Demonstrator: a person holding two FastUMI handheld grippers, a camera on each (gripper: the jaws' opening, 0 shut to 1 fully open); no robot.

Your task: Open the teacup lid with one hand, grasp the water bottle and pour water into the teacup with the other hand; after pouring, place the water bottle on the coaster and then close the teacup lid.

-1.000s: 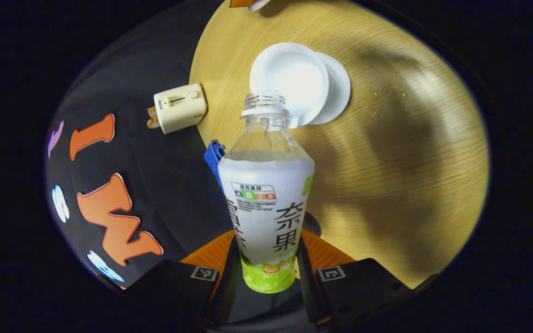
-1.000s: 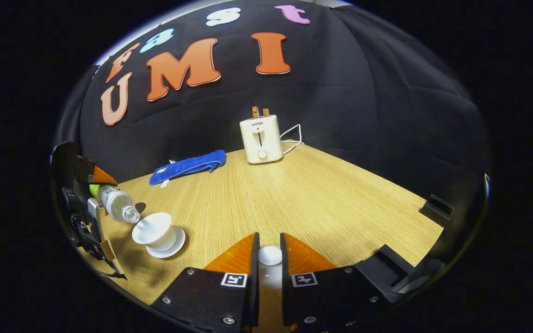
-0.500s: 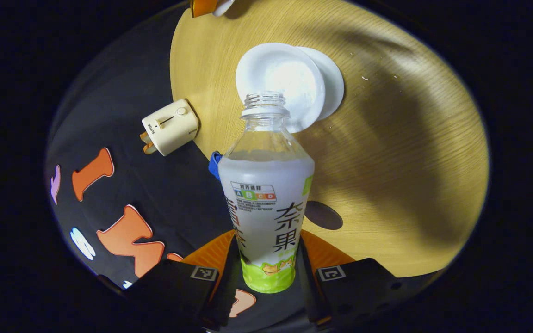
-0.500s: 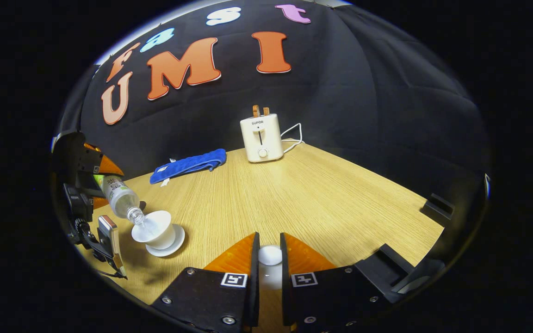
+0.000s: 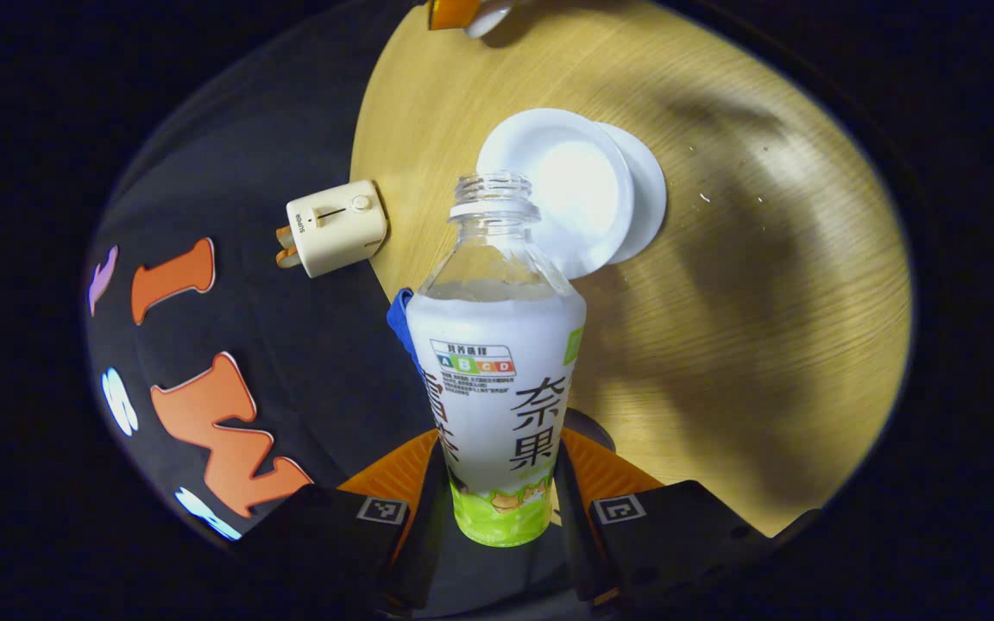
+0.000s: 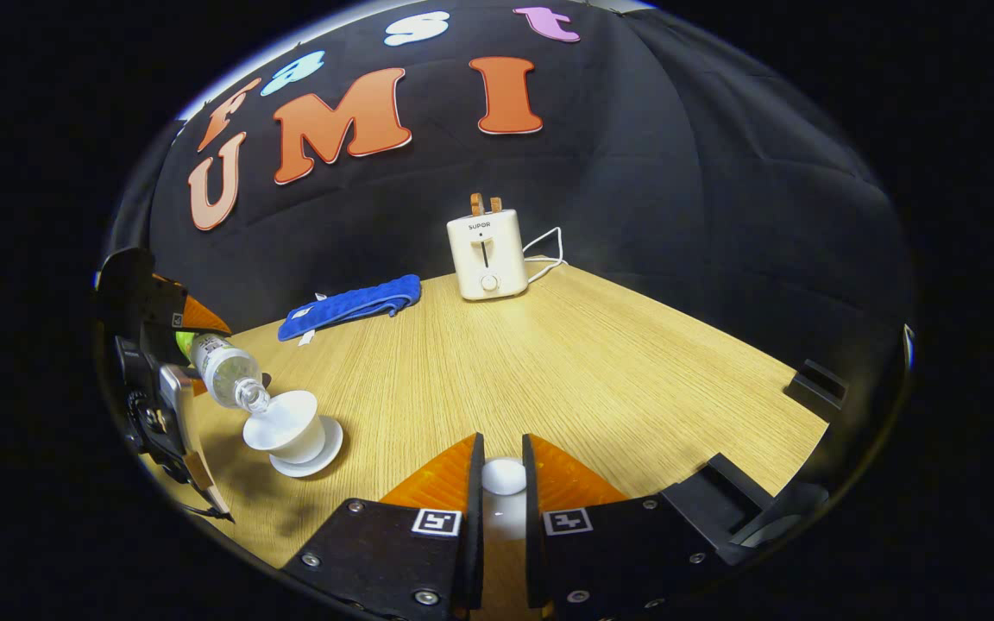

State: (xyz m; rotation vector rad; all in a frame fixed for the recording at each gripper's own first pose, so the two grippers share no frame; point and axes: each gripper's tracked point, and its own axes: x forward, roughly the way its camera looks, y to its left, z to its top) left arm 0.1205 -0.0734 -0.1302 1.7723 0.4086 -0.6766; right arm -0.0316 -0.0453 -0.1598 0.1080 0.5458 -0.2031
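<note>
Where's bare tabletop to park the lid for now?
Widest bare patch: the table from the toaster toward the right gripper, which holds the lid. A strip lies before the blue cloth. Crowded at the teacup, where the left gripper tilts the water bottle.

Right hand-held gripper (image 6: 501,483), near centre: its two fingers press on the white knob of the teacup lid (image 6: 503,477), held above the wooden tabletop (image 6: 592,371). Far left: the other hand-held gripper (image 6: 182,332) holds the water bottle (image 6: 219,369) tilted, mouth down over the open white teacup (image 6: 284,424), which stands on its saucer (image 6: 324,448). Far side of the tabletop: a folded blue cloth (image 6: 350,305) to the left; a cream toaster (image 6: 485,255) with a white cord (image 6: 544,250) to its right.
</note>
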